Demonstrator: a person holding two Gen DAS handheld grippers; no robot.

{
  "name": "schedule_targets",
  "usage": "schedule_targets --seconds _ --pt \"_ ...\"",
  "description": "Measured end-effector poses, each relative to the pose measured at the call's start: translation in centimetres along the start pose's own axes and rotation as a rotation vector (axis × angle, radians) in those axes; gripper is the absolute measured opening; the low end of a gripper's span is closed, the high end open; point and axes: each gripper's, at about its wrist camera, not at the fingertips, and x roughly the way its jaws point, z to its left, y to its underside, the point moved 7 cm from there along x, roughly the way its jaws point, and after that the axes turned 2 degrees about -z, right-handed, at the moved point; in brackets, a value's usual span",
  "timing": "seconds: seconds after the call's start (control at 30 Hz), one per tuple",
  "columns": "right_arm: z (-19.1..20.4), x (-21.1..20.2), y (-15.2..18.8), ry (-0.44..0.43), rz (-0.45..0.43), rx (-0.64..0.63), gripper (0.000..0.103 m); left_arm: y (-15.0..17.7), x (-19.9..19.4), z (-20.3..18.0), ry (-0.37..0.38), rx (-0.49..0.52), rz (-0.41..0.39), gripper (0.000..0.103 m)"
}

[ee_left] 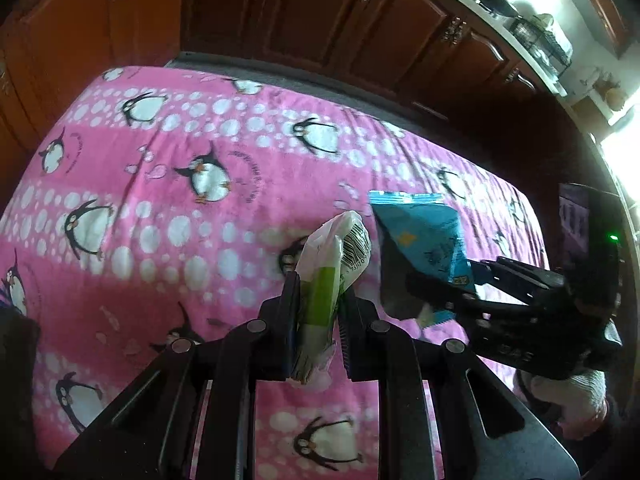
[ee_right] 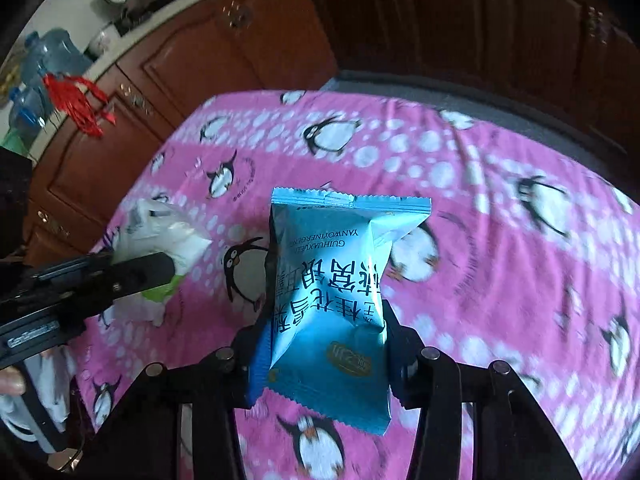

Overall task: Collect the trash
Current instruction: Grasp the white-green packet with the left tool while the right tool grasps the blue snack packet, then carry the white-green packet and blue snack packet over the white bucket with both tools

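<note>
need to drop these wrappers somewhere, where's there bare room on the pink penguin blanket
Most of the pink blanket is bare: the broad stretch from the left gripper to the wooden cabinets, and the side beyond the right gripper. It is crowded only in the middle, where the white and green wrapper and blue packet are held close together.

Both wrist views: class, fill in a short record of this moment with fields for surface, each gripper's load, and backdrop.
surface: pink penguin blanket
left gripper: shut on a crumpled white and green wrapper
right gripper: closed on a blue snack packet, its sides pinched in between the jaws
packet position: lifted above the blanket, beside the wrapper
backdrop: brown wooden cabinets
</note>
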Motion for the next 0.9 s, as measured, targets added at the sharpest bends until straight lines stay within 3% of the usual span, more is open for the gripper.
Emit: schedule_targets --seconds 0.43,0.9 --pt "-4.5 -9.9 5.5 0.057 -0.129 0.122 0.046 2.4 0.3 -9.6 0.038 0.165 -0.007 0.015" --pt "-10.8 -18.9 12.0 0.157 -0.224 0.26 0.046 5.5 1.1 -21.4 0.131 0.362 0.011 0.015"
